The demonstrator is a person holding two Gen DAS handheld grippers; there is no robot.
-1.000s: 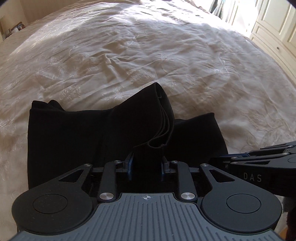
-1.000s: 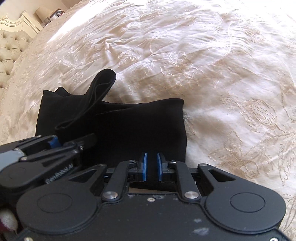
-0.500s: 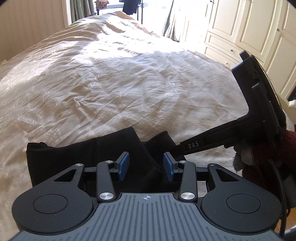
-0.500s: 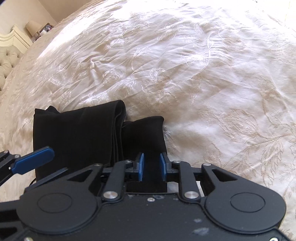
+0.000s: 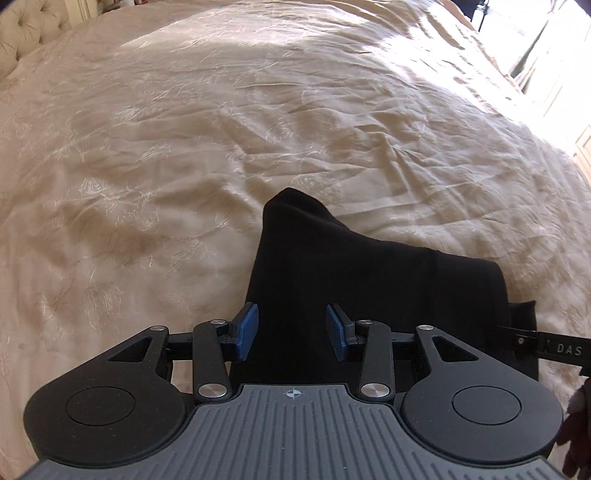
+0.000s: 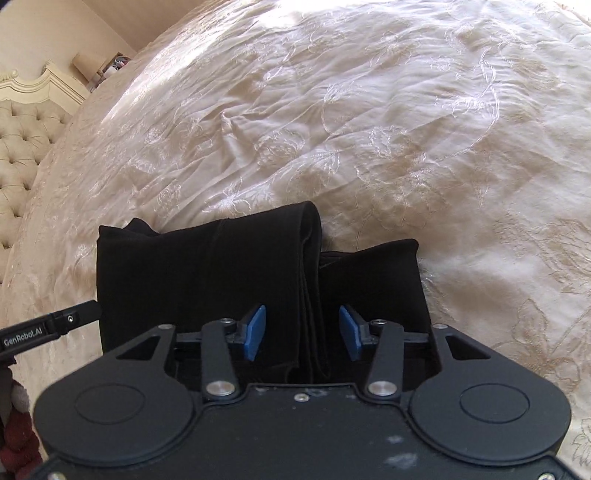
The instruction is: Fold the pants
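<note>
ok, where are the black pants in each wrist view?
Left wrist: black pants lower centre-right, running under the open left gripper.
Right wrist: pants lower centre-left, ahead of the open right gripper.
Shared landmark: tufted headboard, top left in both.

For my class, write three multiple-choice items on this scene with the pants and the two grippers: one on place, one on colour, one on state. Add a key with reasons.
1. Where do the pants lie?
A. on the bedspread
B. on a chair
C. on the floor

2. What colour are the pants?
A. white
B. black
C. red

3. How are the left gripper and right gripper?
A. both shut on cloth
B. one open, one shut
C. both open

Key: 1 A, cream bedspread surrounds the cloth; 2 B, the cloth is black throughout; 3 C, blue pads stand apart in each view, gripping nothing.
</note>
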